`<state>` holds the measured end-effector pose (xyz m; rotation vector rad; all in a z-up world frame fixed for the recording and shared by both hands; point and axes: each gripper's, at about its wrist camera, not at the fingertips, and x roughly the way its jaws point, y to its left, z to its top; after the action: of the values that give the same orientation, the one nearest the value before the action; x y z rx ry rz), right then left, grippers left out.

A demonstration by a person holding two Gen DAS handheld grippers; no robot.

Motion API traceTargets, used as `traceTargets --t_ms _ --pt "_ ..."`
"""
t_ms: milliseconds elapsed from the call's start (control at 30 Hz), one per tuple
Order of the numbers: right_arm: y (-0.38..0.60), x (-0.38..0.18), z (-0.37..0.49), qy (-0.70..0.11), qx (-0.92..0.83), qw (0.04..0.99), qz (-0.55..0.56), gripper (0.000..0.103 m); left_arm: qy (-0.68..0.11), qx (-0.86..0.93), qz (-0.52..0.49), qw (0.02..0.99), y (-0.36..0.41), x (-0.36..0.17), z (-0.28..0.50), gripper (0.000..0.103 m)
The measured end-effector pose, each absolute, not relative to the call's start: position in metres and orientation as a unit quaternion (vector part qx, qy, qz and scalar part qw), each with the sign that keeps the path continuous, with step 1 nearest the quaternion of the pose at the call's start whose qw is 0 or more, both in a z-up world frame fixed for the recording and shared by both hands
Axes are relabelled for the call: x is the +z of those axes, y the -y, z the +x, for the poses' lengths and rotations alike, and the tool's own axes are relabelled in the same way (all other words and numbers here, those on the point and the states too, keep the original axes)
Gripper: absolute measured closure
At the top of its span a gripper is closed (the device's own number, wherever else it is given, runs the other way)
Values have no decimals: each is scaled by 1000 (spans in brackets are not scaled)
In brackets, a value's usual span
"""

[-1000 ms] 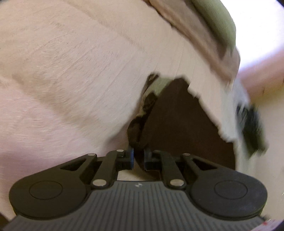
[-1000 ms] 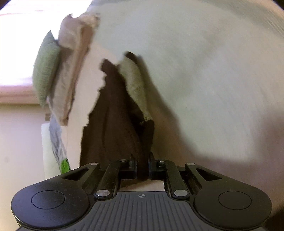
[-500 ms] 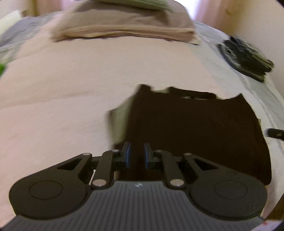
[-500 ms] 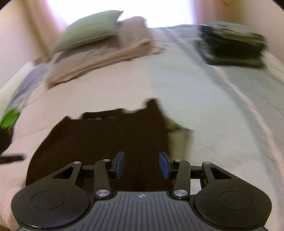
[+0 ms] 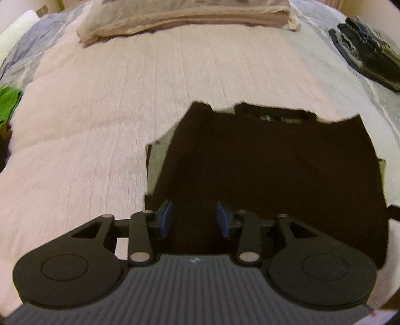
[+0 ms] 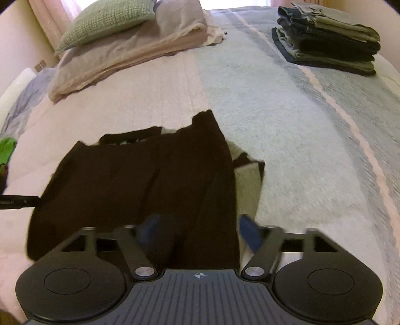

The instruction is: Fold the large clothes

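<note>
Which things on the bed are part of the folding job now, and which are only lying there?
In the job:
- dark garment, spread flat
- left gripper, jaws opening over it, not gripping
- right gripper, jaws opening, not gripping

Lying about:
- stack of folded clothes
- green pillow
- folded beige bedding
- green cloth

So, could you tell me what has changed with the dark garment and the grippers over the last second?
Both grippers let go: the left gripper and right gripper, shut on the dark garment before, are opening above it. It was laid down and now lies flat on the bed. The folded stack and pillows are unchanged.
</note>
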<state>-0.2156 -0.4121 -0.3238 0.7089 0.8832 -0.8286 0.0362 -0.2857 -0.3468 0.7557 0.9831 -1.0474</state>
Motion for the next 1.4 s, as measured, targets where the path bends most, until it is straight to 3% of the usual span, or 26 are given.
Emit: traceTargets --t_ms 167,600,800,1100,1400 --pt "392 -313 -229 -438 -374 748 330 30 -462 -442 360 680 264 -336 12 66" --pt "375 -284 -247 -429 -357 769 311 30 -468 -424 352 691 227 -314 -15 60" --pt "376 -291 -250 -432 -354 770 309 30 -471 -425 334 697 216 -320 -8 53" --pt "405 -319 -285 -421 -400 728 364 30 -515 -466 178 697 180 -352 95 29" --pt "431 -327 -288 -399 -459 687 398 30 -622 -520 36 584 221 -435 185 24"
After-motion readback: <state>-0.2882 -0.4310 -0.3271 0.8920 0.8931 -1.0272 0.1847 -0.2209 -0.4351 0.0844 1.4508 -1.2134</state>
